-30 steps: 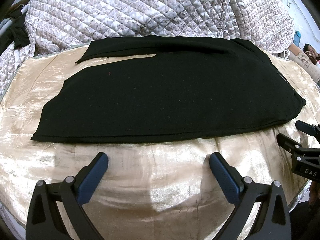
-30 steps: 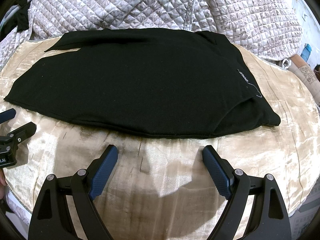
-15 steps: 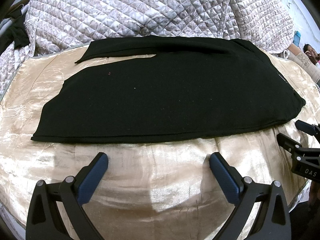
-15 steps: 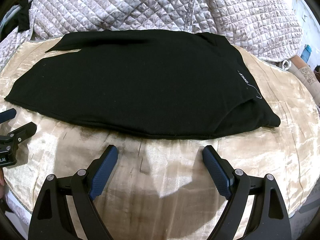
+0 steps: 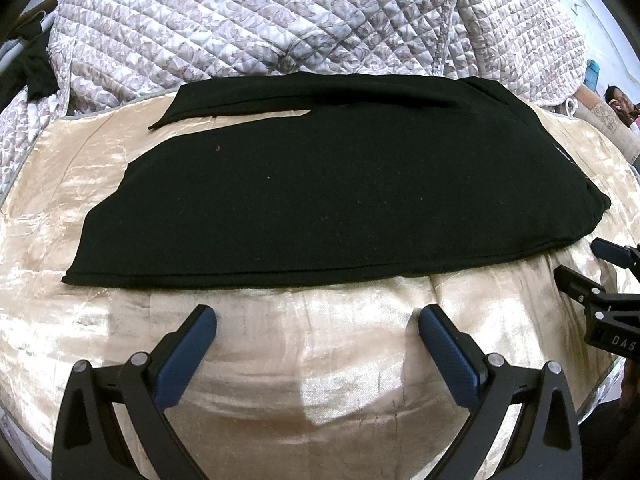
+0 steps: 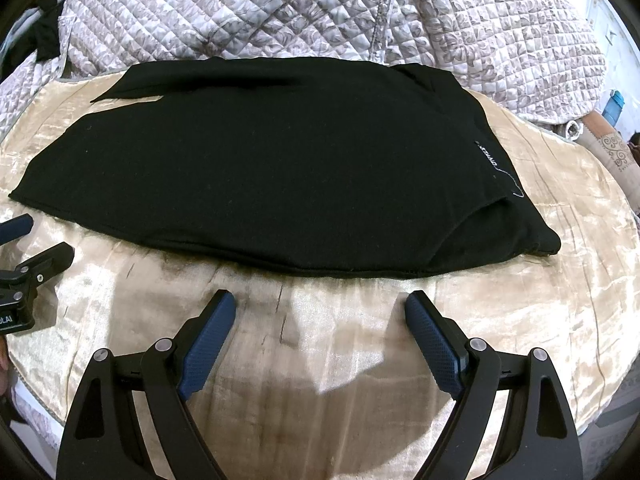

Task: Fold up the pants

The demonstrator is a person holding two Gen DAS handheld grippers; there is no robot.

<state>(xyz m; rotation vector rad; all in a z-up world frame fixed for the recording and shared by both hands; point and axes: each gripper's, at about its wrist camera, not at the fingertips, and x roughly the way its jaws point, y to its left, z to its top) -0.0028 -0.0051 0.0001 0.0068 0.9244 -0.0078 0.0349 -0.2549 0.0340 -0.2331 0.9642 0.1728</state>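
Black pants (image 5: 332,196) lie flat on a gold satin cloth (image 5: 304,344), folded lengthwise with one leg over the other, hems at the left and waist at the right. A white label (image 6: 489,157) shows near the waist in the right wrist view, where the pants (image 6: 280,176) fill the middle. My left gripper (image 5: 318,320) is open and empty, hovering just short of the pants' near edge. My right gripper (image 6: 320,306) is open and empty, also just short of the near edge. Each gripper shows at the edge of the other's view: right (image 5: 592,268), left (image 6: 36,236).
A quilted grey-white blanket (image 5: 304,20) is heaped behind the pants. A dark garment (image 5: 34,68) hangs at the far left. A person (image 5: 618,102) sits at the far right. The cloth-covered surface curves down at the near edge (image 6: 320,440).
The right wrist view has shifted slightly, so the pants sit a little lower in it. The left gripper has not moved. Both grippers stay open.
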